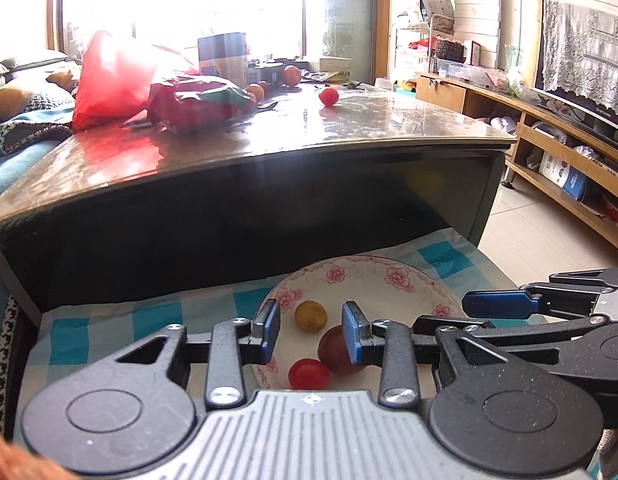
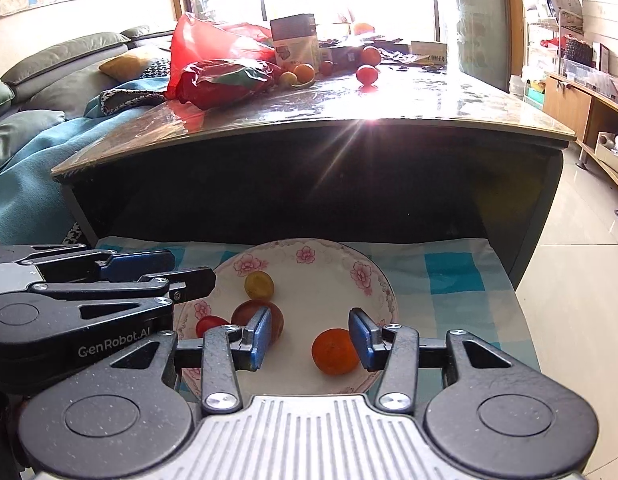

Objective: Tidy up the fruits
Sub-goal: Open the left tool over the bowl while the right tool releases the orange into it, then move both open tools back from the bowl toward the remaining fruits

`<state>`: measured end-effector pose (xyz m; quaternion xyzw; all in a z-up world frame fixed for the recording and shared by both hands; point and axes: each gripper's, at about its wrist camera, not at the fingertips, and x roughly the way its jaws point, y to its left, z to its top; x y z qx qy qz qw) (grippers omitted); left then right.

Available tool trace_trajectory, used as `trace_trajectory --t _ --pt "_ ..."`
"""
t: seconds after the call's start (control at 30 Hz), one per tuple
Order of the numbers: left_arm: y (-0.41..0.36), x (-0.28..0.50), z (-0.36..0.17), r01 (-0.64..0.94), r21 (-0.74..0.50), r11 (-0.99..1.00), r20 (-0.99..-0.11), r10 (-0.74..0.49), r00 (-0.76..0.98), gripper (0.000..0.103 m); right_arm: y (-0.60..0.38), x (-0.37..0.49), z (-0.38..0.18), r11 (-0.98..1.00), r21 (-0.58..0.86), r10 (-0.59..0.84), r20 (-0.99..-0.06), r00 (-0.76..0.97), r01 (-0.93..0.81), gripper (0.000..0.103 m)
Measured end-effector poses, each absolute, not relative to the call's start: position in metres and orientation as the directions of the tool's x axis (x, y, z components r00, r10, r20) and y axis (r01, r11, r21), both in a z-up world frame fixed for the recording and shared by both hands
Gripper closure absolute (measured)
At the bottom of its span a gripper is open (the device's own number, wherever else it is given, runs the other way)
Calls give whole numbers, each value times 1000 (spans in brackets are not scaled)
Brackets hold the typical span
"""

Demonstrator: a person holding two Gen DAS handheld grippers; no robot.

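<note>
both tools hang spread over a floral plate [image 2: 373,280] of fruit on a checked cloth [image 2: 461,276].

the left tool [image 1: 311,330] is spread and empty above a yellow fruit [image 1: 311,316], a dark red fruit [image 1: 337,350] and a small red tomato [image 1: 308,374]. the right tool [image 2: 309,338] is spread too, its right finger just beside an orange fruit [image 2: 333,352] lying in the plate. more fruit, among it a red tomato [image 2: 366,75], sits far off on the glossy desk [image 2: 429,108] near a red bag [image 2: 213,44].

Left tool [image 1: 311,332] and right tool [image 2: 308,338] side by side, both spread wide, nothing gripped.
</note>
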<state>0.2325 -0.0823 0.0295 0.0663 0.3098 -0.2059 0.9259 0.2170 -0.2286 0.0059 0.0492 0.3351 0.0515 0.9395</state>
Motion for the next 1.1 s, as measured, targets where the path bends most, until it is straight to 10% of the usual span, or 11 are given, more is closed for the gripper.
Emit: trace_trajectory --t 1.1 --pt "-33 114 3 447 77 891 -745 -246 619 61 -179 114 -14 980 102 188 -741 645 -169 63"
